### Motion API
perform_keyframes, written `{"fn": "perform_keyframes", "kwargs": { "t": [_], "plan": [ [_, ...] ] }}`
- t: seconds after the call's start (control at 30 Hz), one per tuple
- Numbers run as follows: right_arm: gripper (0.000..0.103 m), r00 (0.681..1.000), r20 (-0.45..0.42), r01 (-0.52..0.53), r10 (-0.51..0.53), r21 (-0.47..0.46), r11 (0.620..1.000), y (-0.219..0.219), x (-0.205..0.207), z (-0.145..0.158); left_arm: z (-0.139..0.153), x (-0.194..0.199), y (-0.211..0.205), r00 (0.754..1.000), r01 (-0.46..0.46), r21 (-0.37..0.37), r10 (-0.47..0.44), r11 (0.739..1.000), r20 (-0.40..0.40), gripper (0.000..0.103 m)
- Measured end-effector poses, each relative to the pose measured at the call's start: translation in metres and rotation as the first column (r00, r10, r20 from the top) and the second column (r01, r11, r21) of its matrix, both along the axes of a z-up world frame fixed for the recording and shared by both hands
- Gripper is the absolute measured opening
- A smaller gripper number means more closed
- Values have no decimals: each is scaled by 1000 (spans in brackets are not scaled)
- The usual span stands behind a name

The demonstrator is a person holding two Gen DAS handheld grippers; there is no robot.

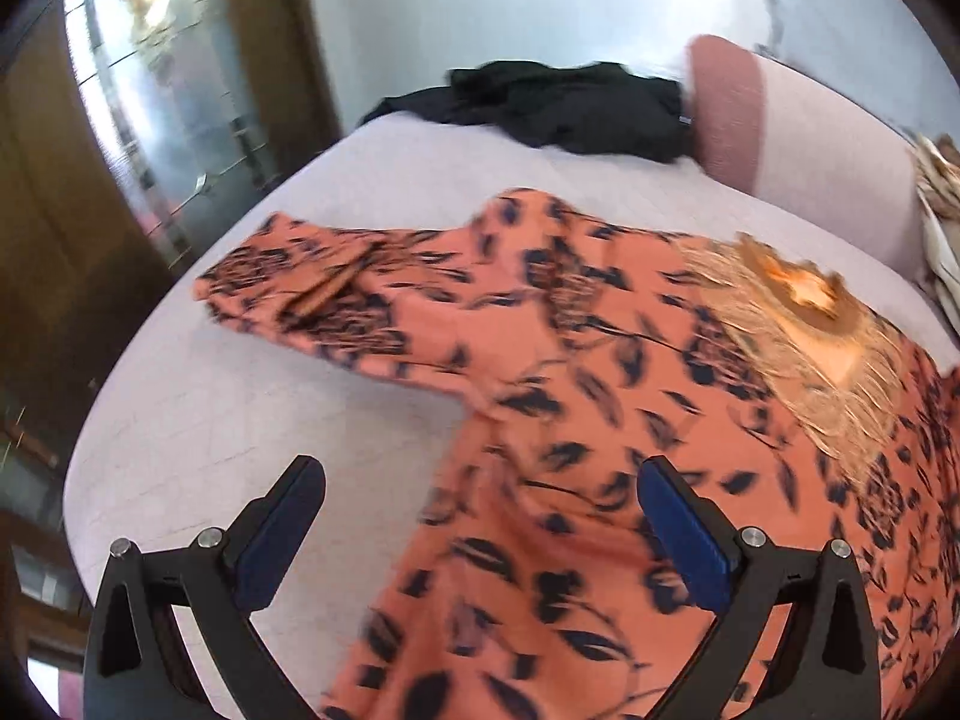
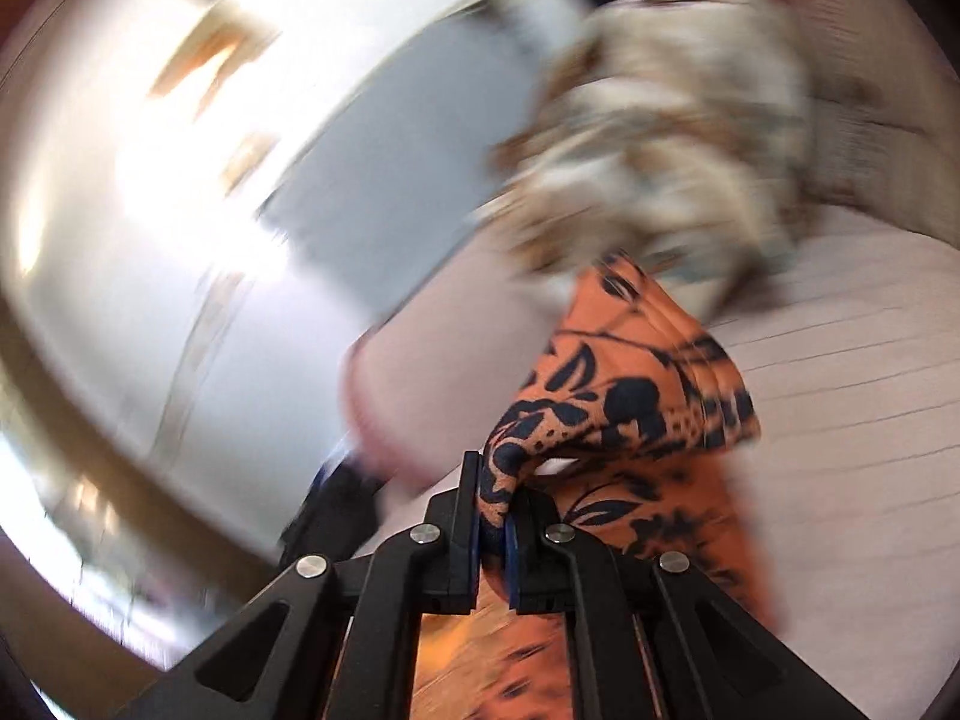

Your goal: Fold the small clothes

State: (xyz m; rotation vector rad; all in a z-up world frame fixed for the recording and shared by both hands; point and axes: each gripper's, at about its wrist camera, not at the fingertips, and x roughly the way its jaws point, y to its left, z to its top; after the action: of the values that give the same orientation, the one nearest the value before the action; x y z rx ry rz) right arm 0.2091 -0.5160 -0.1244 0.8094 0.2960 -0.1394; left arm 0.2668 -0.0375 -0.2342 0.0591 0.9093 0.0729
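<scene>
top (image 1: 600, 420): light, limp, slippery-looking; fringe may snag | right gripper (image 2: 493, 516) clenched on sleeve (image 2: 630, 396) | left gripper (image 1: 480, 516) released, hovering | best grabbed at hems, seams

Both fisheye views are lit by soft daylight, and straight lines are bent hard toward dark, vignetted corners. In the left wrist view, glare is thrown off the glass door (image 1: 174, 120) left of the bed (image 1: 198, 420), and the orange garment (image 1: 540, 420) is smeared by slight motion blur. The right wrist view is streaked by heavy blur: the wall (image 2: 150, 228) left of the garment (image 2: 630, 408) is blown out white, while only the cloth nearest the lens is held sharp.
</scene>
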Motion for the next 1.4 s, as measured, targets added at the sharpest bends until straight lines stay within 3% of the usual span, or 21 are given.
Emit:
{"fn": "perform_keyframes", "kwargs": {
  "t": [0.17,0.33,0.47,0.5,0.6,0.63,0.67,0.73,0.83,0.93,1.03,1.17,1.27,1.4],
  "plan": [
    [6,968,-1,-249,249,-26,968,129,64,-4,4,4,33,998,-63,14,63,998,24,103],
    [10,912,-148,-388,383,-4,922,235,121,-56,3,11,68,992,-124,0,124,992,8,103],
    [13,808,-320,-491,495,99,865,295,158,-119,2,19,88,985,-174,3,174,985,4,103],
    [16,784,-341,-513,518,114,851,304,161,-130,2,22,92,983,-184,-1,184,983,3,103],
    [40,711,-368,-584,599,165,795,321,163,-153,1,29,98,979,-204,-16,204,979,-10,103],
    [64,703,-357,-598,615,171,783,322,161,-155,0,30,98,979,-206,-23,205,978,-12,103],
    [81,704,-333,-609,627,171,774,323,152,-153,1,31,97,979,-205,-29,204,978,-12,103],
    [82,731,-274,-609,625,152,779,316,138,-146,4,31,91,981,-193,-35,193,981,2,103],
    [82,740,-230,-619,632,133,774,297,122,-138,13,28,79,986,-159,-34,161,987,52,103],
    [81,818,-257,-521,514,45,852,259,103,-132,26,21,66,982,-130,-33,133,991,132,103],
    [80,869,-280,-412,407,43,910,219,96,-136,38,13,56,970,-100,-41,106,994,218,103],
    [80,941,-303,-174,150,-52,983,135,82,-125,44,10,36,960,-24,-51,37,998,276,103],
    [80,946,-324,-30,0,-85,996,84,75,-118,41,17,16,962,52,-47,-38,998,271,103],
    [80,920,-390,2,-46,-112,994,47,95,-110,36,29,-14,949,142,-9,-133,990,287,103]
  ]
}}
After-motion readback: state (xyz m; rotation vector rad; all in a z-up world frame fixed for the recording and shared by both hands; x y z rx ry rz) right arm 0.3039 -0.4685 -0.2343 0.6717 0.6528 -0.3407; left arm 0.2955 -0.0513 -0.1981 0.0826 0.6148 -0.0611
